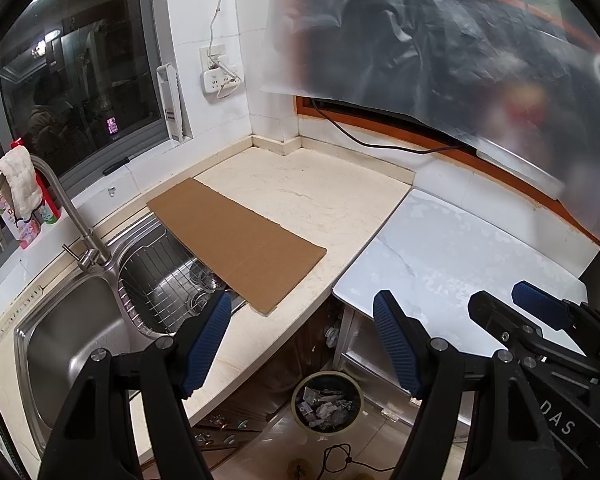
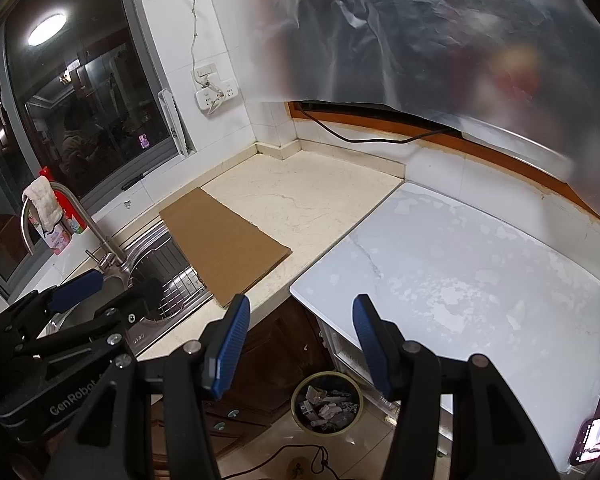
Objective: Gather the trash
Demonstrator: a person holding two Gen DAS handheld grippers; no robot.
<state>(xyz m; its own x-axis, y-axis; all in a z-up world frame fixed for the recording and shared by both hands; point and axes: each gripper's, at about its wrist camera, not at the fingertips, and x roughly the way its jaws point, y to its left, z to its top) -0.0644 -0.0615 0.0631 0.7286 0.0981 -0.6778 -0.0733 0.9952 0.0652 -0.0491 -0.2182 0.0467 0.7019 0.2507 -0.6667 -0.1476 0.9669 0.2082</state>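
A round trash bin (image 1: 327,406) holding several pieces of crumpled trash stands on the floor below the counter edge; it also shows in the right wrist view (image 2: 326,404). My left gripper (image 1: 302,314) is open and empty, held above the counter's front edge and over the bin. My right gripper (image 2: 300,314) is open and empty, also above the bin. Each gripper shows in the other's view, the right one (image 1: 512,298) over the white surface and the left one (image 2: 116,280) over the sink. A flat brown cardboard sheet (image 1: 236,240) lies on the counter, partly over the sink; it also shows in the right wrist view (image 2: 220,240).
A steel sink (image 1: 72,344) with a faucet (image 1: 72,216) and wire rack (image 1: 168,272) is at left. A beige countertop (image 1: 320,200) meets a white surface (image 1: 460,256) at right. Translucent plastic sheeting (image 1: 460,48) hangs above. A phone (image 2: 594,436) lies at the white surface's front right.
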